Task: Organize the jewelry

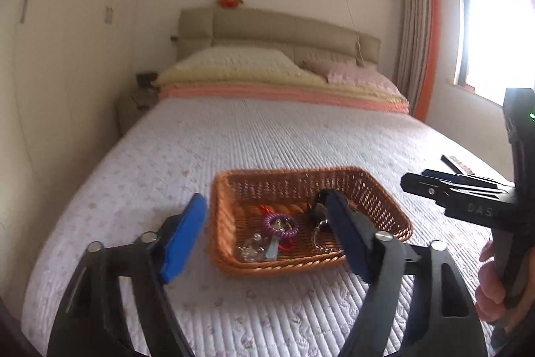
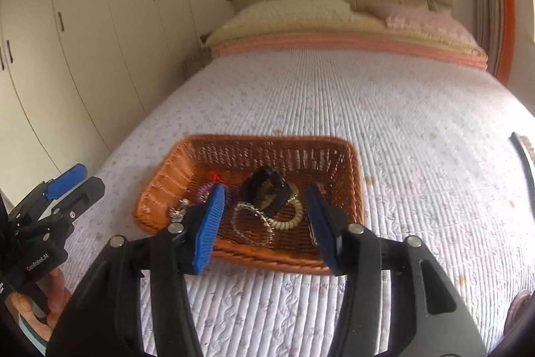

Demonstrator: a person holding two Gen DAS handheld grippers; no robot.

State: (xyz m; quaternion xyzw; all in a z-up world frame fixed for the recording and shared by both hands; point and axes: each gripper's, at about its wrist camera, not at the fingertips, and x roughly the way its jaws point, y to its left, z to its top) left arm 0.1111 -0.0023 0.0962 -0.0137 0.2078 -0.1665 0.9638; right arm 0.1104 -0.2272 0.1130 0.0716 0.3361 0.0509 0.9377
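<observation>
Right wrist view: wicker basket (image 2: 352,189) of jewelry on the bed (image 2: 401,122), both tools wide open and empty.
Right tool (image 2: 264,223) hovers near the thin, slippery chain bracelet (image 2: 249,225); springy cream coil (image 2: 291,221) should grip easier. Left tool (image 1: 264,236) holds nothing.

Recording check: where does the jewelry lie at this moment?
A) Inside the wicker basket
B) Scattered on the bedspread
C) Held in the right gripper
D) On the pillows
A: the purple coil bracelet, black watch and cream coil bracelet all lie inside the basket, while both the left gripper and the right gripper are open and empty.
</observation>
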